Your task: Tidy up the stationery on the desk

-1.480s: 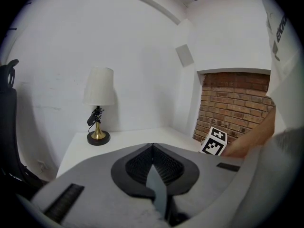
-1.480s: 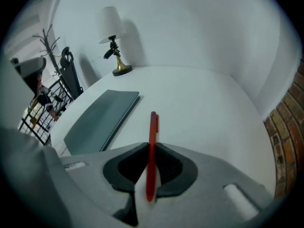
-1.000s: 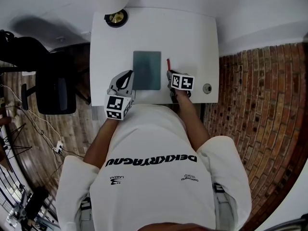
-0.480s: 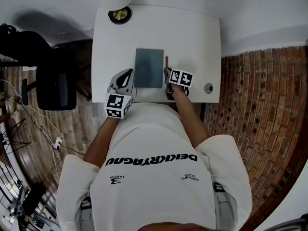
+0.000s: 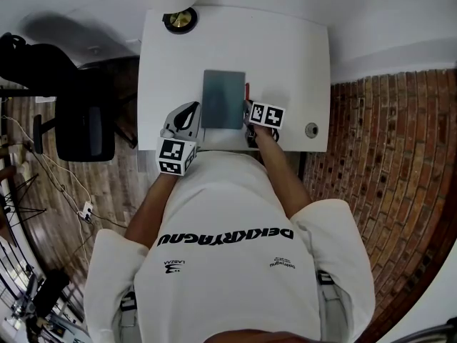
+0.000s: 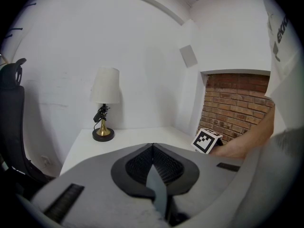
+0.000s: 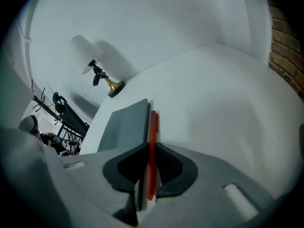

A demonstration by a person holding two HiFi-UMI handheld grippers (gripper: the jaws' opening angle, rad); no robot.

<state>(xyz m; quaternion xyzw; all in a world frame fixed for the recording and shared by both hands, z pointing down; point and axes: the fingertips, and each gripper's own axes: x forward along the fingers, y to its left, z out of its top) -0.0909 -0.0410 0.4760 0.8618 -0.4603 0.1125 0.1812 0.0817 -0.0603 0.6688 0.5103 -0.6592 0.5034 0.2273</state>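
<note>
A grey notebook [image 5: 223,98] lies flat in the middle of the white desk [image 5: 285,56]. My right gripper [image 5: 250,114] is shut on a red pen [image 5: 247,91], which runs along the notebook's right edge. In the right gripper view the red pen [image 7: 153,137] is pinched between the dark pads of that gripper [image 7: 150,151], right beside the notebook [image 7: 124,125]. My left gripper [image 5: 187,117] hovers at the notebook's front left corner. Its jaws meet in the left gripper view [image 6: 153,148] with nothing between them.
A lamp with a brass foot [image 5: 178,20] stands at the desk's far left corner. A small round object [image 5: 311,129] sits near the right front edge. A black chair [image 5: 78,131] stands left of the desk, and a brick floor lies to the right.
My right gripper has carried the red pen a little to the left, so it now lies against the notebook's right edge. The left gripper has stayed put.
</note>
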